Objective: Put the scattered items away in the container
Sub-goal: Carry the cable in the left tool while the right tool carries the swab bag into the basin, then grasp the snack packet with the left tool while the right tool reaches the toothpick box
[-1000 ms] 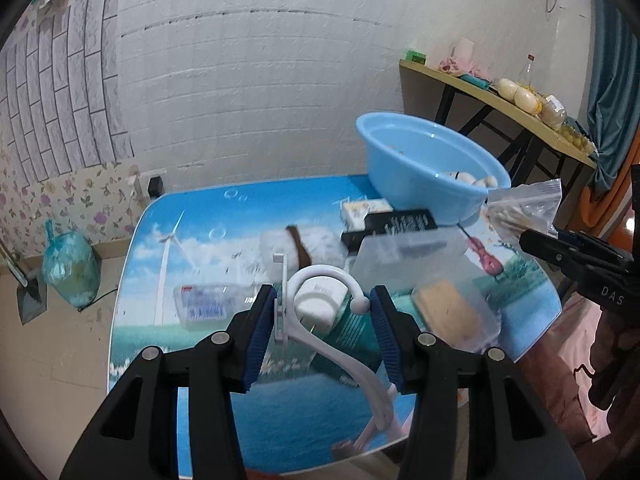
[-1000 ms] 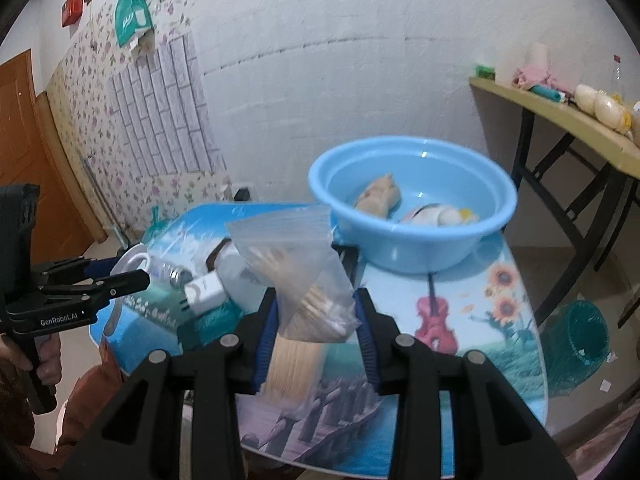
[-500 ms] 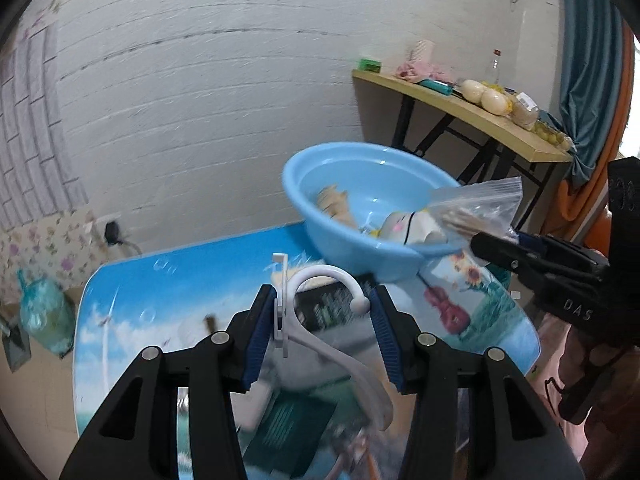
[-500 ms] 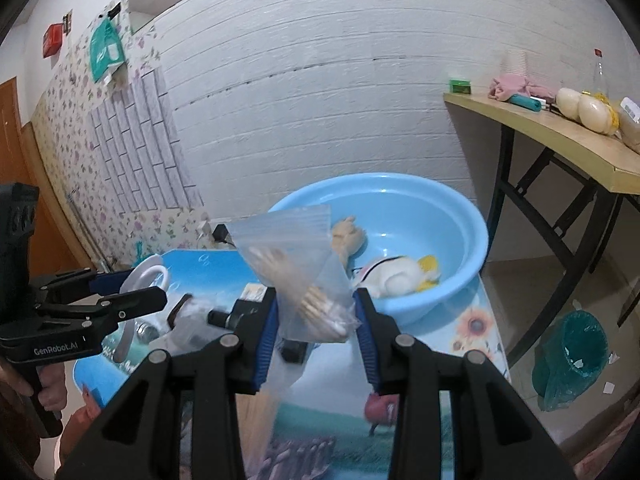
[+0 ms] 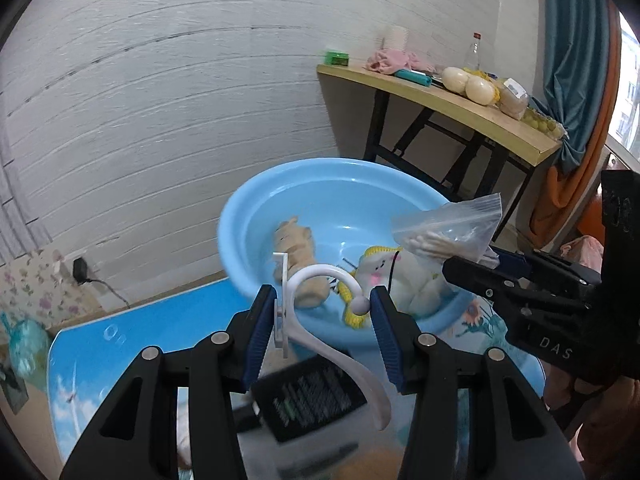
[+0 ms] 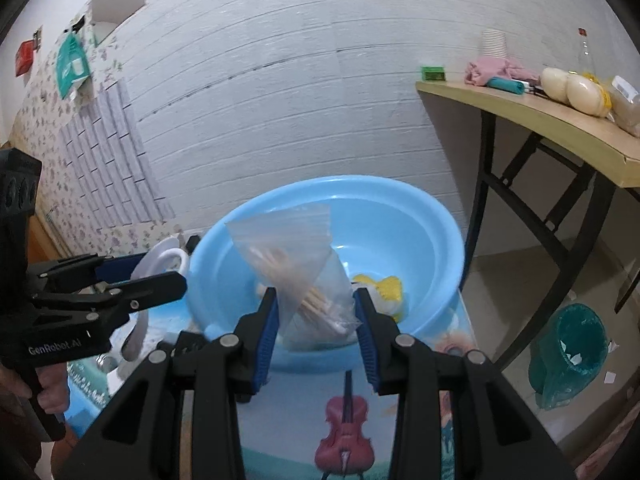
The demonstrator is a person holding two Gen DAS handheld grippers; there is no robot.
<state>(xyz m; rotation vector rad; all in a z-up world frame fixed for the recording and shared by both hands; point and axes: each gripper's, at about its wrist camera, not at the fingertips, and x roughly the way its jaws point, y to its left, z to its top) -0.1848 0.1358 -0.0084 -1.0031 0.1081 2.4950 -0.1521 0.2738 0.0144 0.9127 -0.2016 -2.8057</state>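
A light blue basin (image 5: 256,216) (image 6: 424,216) stands on the picture-printed table and holds a tan plush toy (image 5: 294,248) and a white and yellow plush toy (image 5: 400,276). My left gripper (image 5: 322,320) is shut on a white plastic hanger (image 5: 316,280) and holds it at the basin's near rim. My right gripper (image 6: 316,320) is shut on a clear zip bag of wooden sticks (image 6: 300,276), held over the basin's near edge. That bag also shows in the left wrist view (image 5: 452,228). The left gripper shows at the left of the right wrist view (image 6: 120,284).
A black box (image 5: 312,396) and other blurred items lie on the table (image 5: 120,344) below my left gripper. A wooden side table (image 6: 532,120) with food and a bottle stands to the right. A teal bin (image 6: 568,352) sits on the floor.
Both grippers have moved forward and up from over the scattered items to the basin's near rim, each still holding its item.
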